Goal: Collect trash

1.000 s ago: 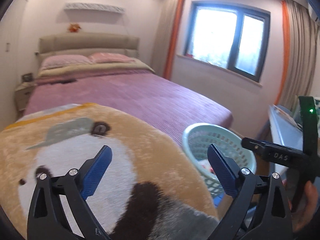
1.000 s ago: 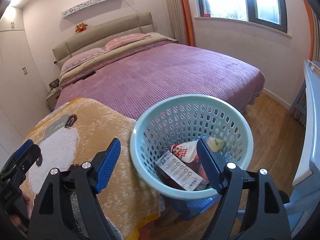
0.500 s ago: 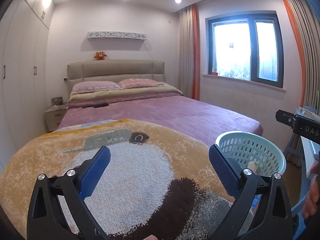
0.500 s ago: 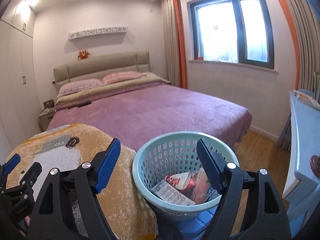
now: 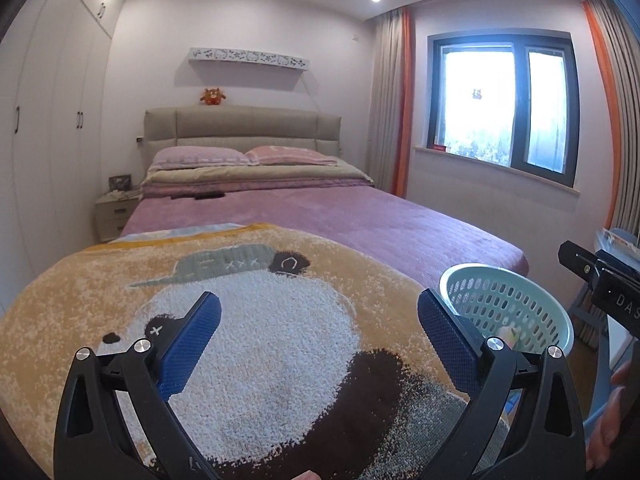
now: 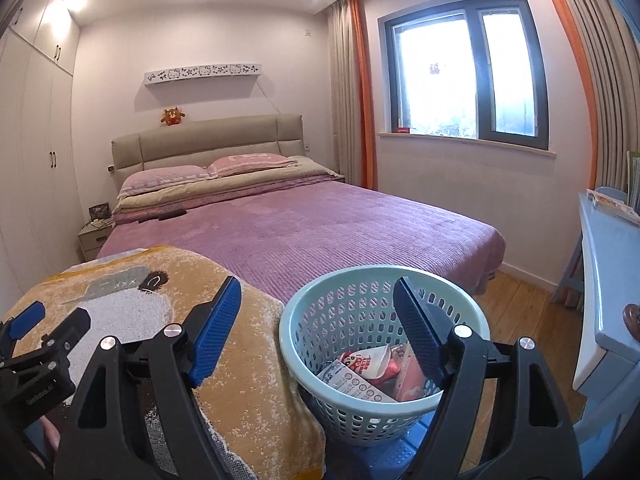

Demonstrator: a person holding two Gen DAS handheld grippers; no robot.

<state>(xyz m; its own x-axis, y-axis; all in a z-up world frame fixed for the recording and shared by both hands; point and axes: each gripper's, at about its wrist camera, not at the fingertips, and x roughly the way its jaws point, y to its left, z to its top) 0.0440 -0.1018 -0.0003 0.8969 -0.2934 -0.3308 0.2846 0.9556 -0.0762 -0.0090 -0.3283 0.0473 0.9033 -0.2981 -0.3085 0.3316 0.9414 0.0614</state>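
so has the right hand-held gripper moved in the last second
Yes. The right hand-held gripper has tilted up and drawn back: the basket now sits lower in its view, and the window shows whole.

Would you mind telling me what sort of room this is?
A home bedroom: a double bed with pillows, a bedside table and a built-in wardrobe.

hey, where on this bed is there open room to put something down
The purple bedspread is bare between the panda blanket and the dark items below the pillows. The basket already holds wrappers.
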